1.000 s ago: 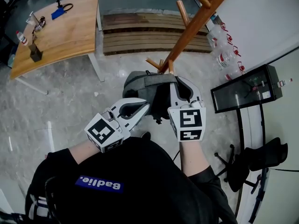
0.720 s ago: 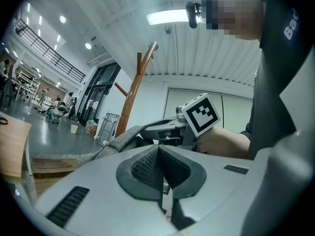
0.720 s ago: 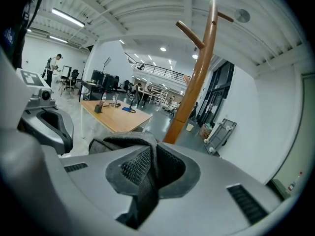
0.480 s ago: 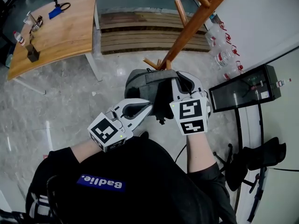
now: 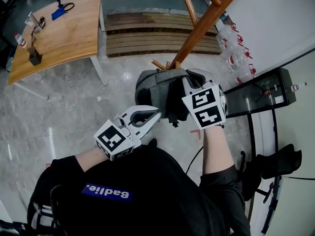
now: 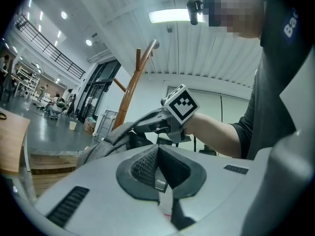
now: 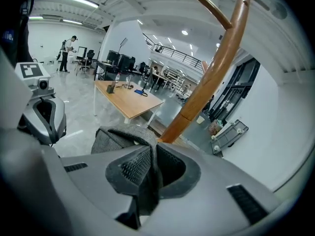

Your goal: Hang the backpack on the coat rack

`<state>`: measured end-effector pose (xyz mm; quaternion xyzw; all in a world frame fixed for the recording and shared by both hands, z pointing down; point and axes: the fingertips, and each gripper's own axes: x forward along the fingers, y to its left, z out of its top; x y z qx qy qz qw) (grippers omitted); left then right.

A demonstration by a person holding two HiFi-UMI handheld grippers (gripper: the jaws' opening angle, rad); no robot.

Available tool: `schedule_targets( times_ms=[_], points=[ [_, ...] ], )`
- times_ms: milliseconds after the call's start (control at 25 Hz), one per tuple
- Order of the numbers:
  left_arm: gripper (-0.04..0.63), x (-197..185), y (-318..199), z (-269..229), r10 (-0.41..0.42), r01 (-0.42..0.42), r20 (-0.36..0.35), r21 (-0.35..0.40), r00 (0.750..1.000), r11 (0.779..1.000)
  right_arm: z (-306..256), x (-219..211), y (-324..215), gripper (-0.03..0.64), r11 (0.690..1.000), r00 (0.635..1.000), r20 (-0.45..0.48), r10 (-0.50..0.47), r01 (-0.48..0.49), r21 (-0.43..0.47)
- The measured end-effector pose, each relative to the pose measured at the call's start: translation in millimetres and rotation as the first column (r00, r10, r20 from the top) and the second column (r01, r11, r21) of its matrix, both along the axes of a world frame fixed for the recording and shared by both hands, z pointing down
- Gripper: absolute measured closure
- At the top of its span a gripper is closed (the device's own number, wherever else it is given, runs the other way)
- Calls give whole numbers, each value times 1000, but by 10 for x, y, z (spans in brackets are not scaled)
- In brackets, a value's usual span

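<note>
Head view, lower centre: left gripper [image 5: 155, 113] clenched, nothing sure between jaws, tip by backpack [image 5: 152, 88] near edge. Right gripper [image 5: 189, 80] jaws grasping backpack top fabric, bag held mid-frame beside coat rack [image 5: 206, 21] pole. Step judged: bringing bag to rack. Next: raise loop over peg [image 5: 191, 11], then release.
</note>
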<state>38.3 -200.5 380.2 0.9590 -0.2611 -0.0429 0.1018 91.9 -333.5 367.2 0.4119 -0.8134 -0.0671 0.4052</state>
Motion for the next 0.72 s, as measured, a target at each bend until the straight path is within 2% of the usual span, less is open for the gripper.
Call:
schedule_targets(
  times_ms=[240,400,520,720],
  points=[
    [586,8,17,14,7,-7,14,5,1000,1000,71,-13,15,578,999,999,8,-34,34,-19],
    [586,6,30,31,9,-10,23,10,1000,1000,116,-37,30,569,999,998,20,-53,53,10],
    [586,-20,31,33,-11,12,44,-22,999,1000,170,4,37,548,999,999,27,-27,26,27],
    [586,-81,117,-30,9,-8,39,-6,999,1000,173,59,158,525,995,997,63,37,-42,85]
  ],
)
